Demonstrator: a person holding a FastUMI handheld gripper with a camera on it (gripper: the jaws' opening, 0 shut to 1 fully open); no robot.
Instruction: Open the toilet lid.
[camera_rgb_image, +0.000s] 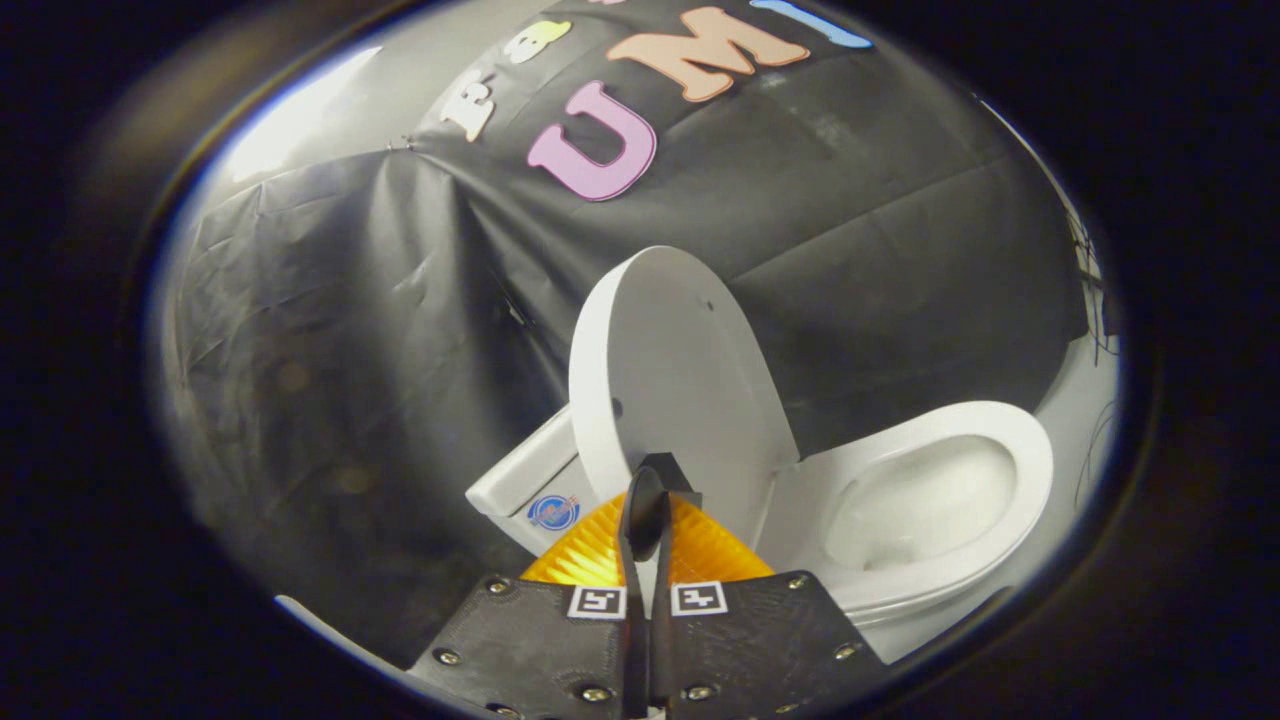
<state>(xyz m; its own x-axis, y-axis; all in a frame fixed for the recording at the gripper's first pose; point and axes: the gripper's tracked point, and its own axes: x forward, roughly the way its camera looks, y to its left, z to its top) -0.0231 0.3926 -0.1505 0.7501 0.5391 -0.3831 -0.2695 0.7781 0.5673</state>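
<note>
The toilet lid (670, 370) stands raised, nearly upright and leaning back toward the cistern (525, 485), and its lower rim sits right at the tips of the fingers (640, 520), just ahead of them and a touch to the side of the open bowl. That is the relation everything hangs on: the lid's long axis runs up and away from the fingers, tilted slightly toward the black cloth wall (350, 350), with its hinge end down by the cistern and its free end high above. The fingers are drawn close together, with only a thin slit between them, and the lid's edge appears to run into that slit; whether both of them actually press on it I cannot tell, since their tips overlap the rim. To my eye the lid is already well open, and what remains would be easing it back until it rests and letting go. The lid is smooth, glossy and hard, an oval shell with a rounded lip and a small bump near its upper part. Beside it the seat ring (1000, 440) lies flat around the bowl (925, 500), equally shiny, its hollow deep and curved. A round sticker (553, 511) marks the cistern's front face.
</note>
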